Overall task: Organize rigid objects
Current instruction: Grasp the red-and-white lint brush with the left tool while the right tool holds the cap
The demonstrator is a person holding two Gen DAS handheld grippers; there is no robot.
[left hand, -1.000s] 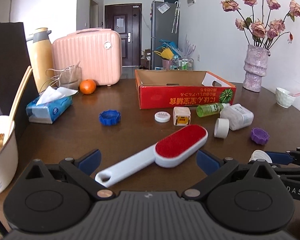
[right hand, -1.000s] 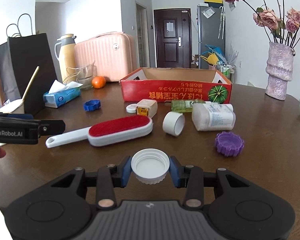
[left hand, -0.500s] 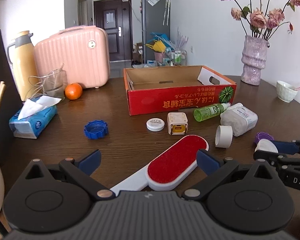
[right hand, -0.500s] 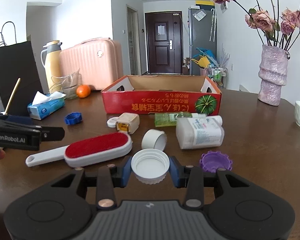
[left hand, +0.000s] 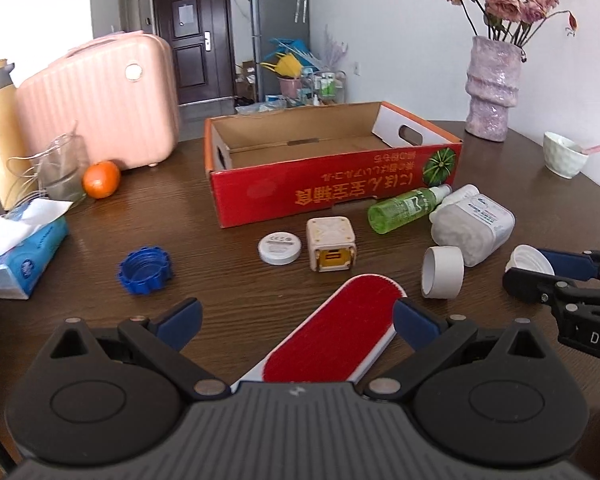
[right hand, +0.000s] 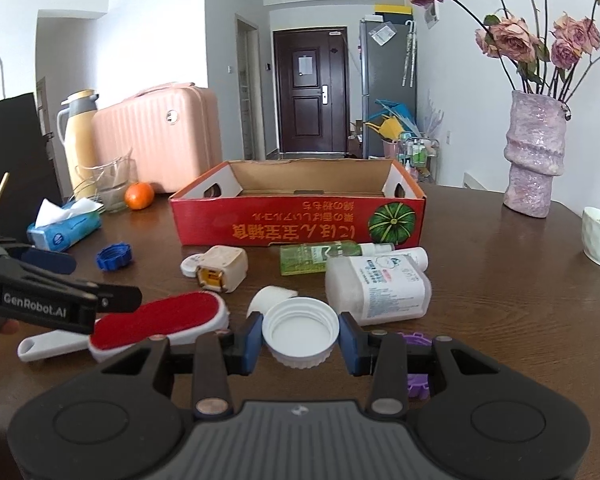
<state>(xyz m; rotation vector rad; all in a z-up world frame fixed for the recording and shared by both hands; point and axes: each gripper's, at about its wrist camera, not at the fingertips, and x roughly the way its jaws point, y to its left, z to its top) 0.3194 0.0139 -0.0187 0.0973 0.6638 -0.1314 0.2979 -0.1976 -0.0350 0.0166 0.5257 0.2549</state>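
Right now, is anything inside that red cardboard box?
No, the red cardboard box shows only its bare brown floor; the bottles and caps lie outside it.

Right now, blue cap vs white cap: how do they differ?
The blue cap lies on the table, untouched; the white cap is clamped in the right gripper. The blue cap has a lobed, scalloped edge; the white cap's rim is round with fine ribbing. The blue cap sits far left of the box. Both face open side up.
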